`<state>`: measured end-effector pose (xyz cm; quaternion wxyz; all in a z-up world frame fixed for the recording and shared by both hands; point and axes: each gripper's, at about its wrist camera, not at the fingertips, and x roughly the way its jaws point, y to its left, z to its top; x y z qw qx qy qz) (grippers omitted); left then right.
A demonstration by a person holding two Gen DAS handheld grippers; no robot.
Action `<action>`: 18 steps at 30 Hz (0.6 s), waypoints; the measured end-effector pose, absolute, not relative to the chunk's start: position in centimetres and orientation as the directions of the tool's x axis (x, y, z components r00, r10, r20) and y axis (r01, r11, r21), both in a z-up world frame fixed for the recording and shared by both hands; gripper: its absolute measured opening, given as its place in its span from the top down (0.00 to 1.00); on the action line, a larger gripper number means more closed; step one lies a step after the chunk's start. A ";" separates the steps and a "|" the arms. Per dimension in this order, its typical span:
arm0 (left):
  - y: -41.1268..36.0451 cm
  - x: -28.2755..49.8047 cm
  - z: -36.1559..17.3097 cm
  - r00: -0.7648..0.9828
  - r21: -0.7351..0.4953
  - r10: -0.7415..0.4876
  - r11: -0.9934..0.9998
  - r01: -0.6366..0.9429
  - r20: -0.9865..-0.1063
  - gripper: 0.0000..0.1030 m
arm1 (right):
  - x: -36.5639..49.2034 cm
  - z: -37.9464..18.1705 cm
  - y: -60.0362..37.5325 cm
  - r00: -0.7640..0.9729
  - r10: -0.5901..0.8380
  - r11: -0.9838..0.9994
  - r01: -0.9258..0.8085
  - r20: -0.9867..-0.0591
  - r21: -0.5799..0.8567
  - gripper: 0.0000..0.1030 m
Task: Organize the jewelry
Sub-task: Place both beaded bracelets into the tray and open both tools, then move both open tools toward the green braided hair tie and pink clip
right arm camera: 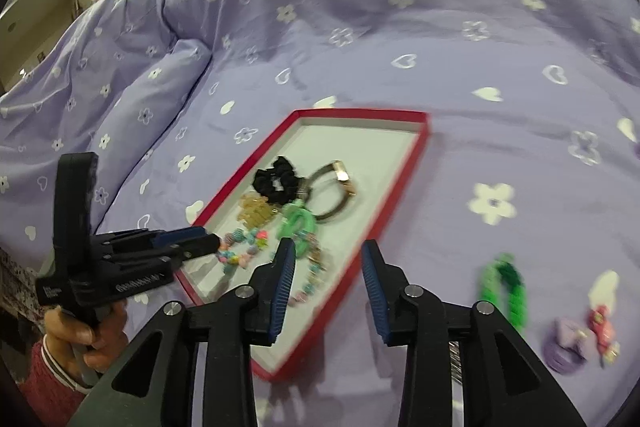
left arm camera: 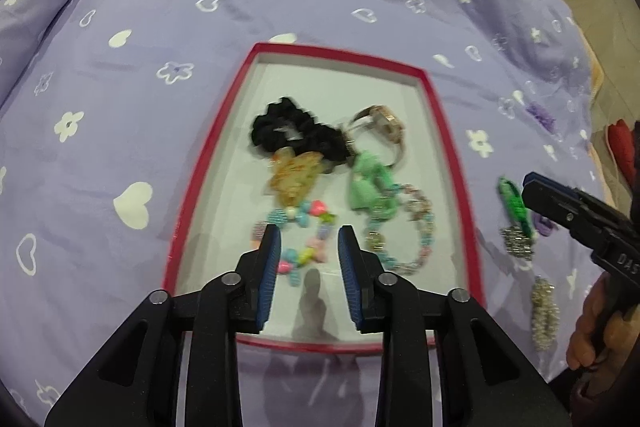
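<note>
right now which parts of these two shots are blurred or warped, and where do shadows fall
Left wrist view: the fisheye bows the red-rimmed white tray; the black fabric scrunchie and pastel beaded bracelets smear with motion blur; a gripper shadow lies on the tray's near floor. Right wrist view: the bright green braided band on the lilac flower-print bedsheet is blurred, and the frame corners go dark.
</note>
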<state>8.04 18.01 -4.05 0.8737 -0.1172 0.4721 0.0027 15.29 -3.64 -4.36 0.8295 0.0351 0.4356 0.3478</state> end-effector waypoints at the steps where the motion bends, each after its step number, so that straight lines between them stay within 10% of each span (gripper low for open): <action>1: 17.5 7.9 -3.7 0.560 -0.205 -0.112 0.973 -0.105 -0.821 0.69 | 15.2 -4.3 -4.5 0.388 0.601 0.764 -0.536 -0.698 0.360 0.61; 18: 8.2 7.4 -1.3 0.564 -0.230 -0.224 0.971 0.062 -0.795 0.68 | 13.5 -4.6 -20.0 0.531 0.472 0.881 -0.301 -0.704 0.364 0.57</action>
